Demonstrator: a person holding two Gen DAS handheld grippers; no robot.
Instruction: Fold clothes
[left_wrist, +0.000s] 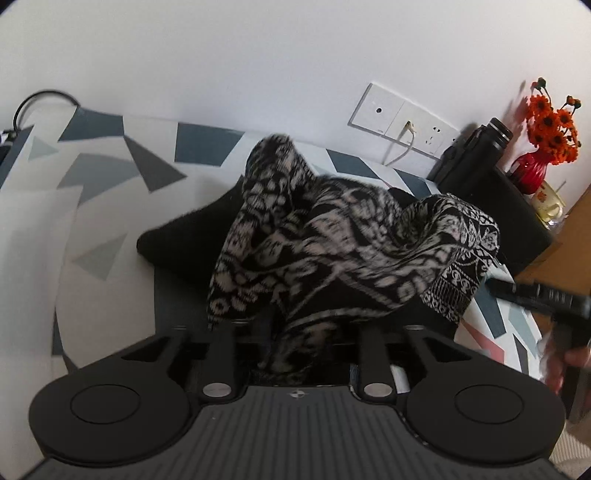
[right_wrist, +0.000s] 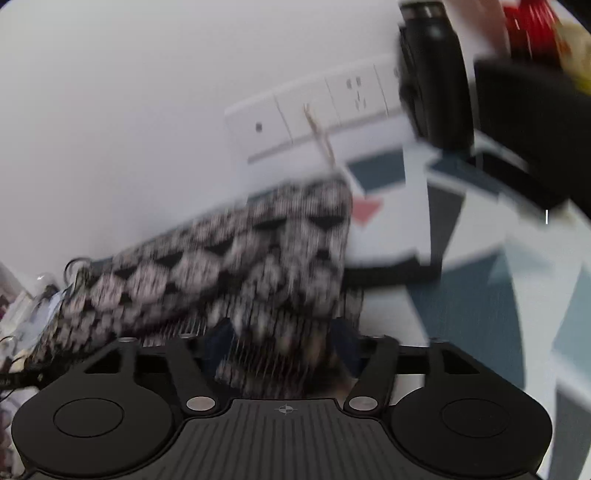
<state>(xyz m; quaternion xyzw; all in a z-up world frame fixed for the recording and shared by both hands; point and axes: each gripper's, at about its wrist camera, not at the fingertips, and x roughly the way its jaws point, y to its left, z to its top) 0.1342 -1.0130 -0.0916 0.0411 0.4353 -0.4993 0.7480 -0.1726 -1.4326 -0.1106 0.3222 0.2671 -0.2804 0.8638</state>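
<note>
Black-and-white patterned garment (left_wrist: 332, 240) lies bunched on the counter (left_wrist: 92, 229) with its geometric-print cover, draping over a black cloth (left_wrist: 184, 236). It falls between the fingers of the left gripper (left_wrist: 295, 332), whose jaws stand apart around the fabric. In the blurred right view, the right gripper (right_wrist: 280, 343) likewise stands apart with patterned fabric between its fingers.

Patterned garments: we count one black-and-white printed cloth (left_wrist: 343, 251)
Plain black cloths: we see one, lying under the printed one (left_wrist: 192, 232)
Grippers: we count two, the left gripper (left_wrist: 295, 332) and the right gripper (right_wrist: 284, 343)
Wall socket panels: we make out three in a row (left_wrist: 402, 118)
Red vases: we count one (left_wrist: 530, 171)
Orange flower bunches: we see one (left_wrist: 552, 122)
Mugs: we count one (left_wrist: 550, 205)
Black flasks: we see one (left_wrist: 491, 142)
</note>
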